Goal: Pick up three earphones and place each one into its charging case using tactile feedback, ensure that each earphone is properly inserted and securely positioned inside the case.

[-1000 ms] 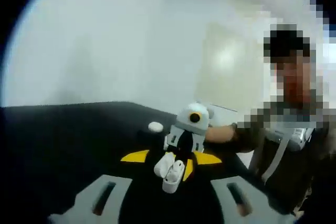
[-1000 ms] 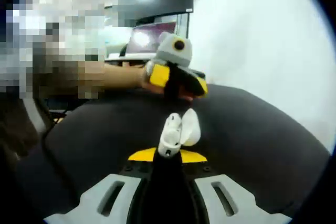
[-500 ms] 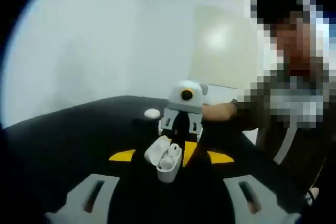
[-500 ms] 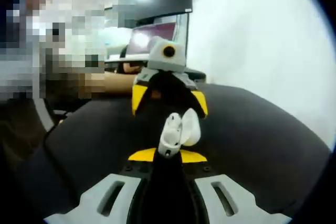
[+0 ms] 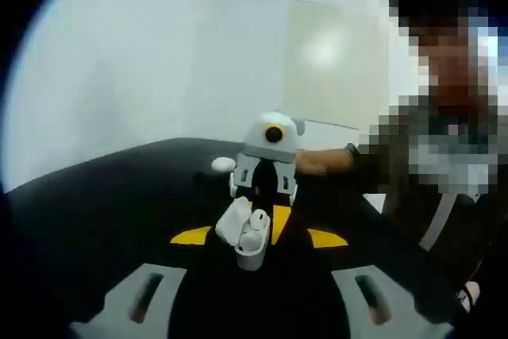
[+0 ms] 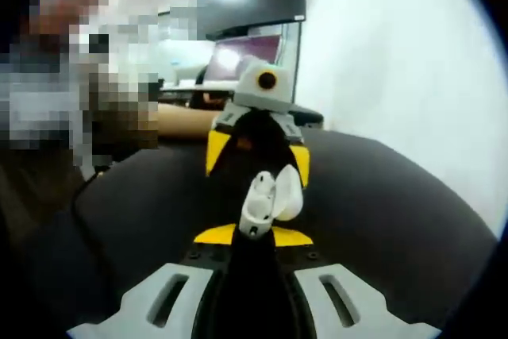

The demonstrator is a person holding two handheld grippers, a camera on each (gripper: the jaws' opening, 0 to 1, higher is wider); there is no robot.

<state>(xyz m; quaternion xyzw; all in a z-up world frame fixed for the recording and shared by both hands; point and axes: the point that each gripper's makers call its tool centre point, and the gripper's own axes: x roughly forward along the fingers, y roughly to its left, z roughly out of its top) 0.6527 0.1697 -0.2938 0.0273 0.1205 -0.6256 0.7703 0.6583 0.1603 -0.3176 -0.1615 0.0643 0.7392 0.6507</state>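
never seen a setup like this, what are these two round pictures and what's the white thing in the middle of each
A person holds a two-jaw gripper in each hand, and a fisheye camera rides on each, looking forward along its jaws.

In the left gripper view, the right gripper faces the camera. In the right gripper view, the left gripper faces back.

The white thing is an open earphone charging case, lid up, with an earphone seated in it. The right gripper appears to pinch it from below; the same case rises from its jaws in its own view.

Below is a black table. A small white object, perhaps another earphone, lies on it.
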